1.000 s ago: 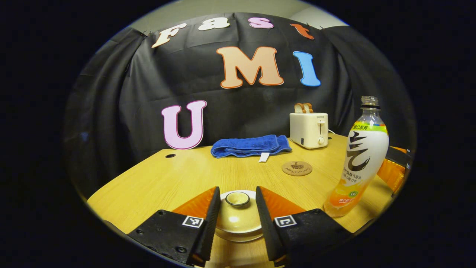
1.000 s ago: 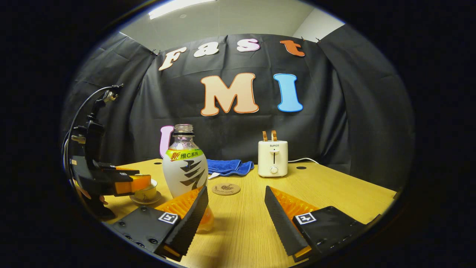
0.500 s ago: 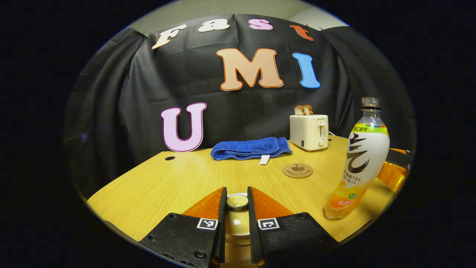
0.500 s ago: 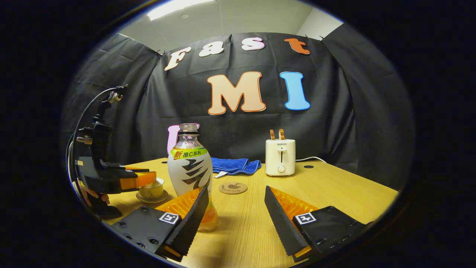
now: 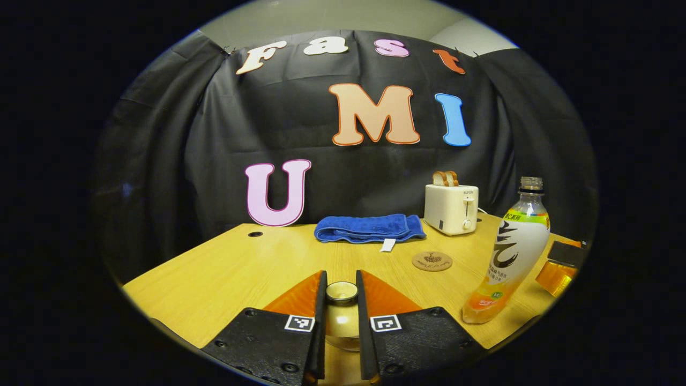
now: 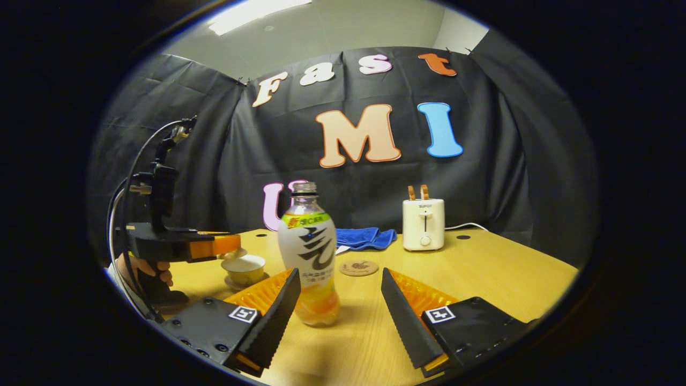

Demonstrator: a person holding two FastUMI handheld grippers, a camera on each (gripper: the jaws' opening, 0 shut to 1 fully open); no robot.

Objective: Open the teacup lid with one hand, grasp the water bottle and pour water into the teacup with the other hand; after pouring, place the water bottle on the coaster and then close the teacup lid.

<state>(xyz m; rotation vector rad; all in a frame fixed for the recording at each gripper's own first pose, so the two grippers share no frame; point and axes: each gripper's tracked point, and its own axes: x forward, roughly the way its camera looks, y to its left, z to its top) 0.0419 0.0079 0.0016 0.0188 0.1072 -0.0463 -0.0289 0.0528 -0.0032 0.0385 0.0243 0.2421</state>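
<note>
Both fingers of the left gripper (image 5: 341, 332) now squeeze the lid (image 5: 341, 292), lifted off the teacup (image 6: 244, 268). Right gripper (image 6: 338, 311) hangs wide open, water bottle (image 6: 313, 262) at its 11 o'clock, ready for grabbing.

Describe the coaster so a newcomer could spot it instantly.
Start at the cream two-slot toaster at the back of the light wooden table, with the folded blue towel beside it. Just in front of them lies the small round brown coaster, flat on the tabletop. Unlike its neighbours, it is a thin disc with a dark motif at its centre, and nothing rests on it.
</note>
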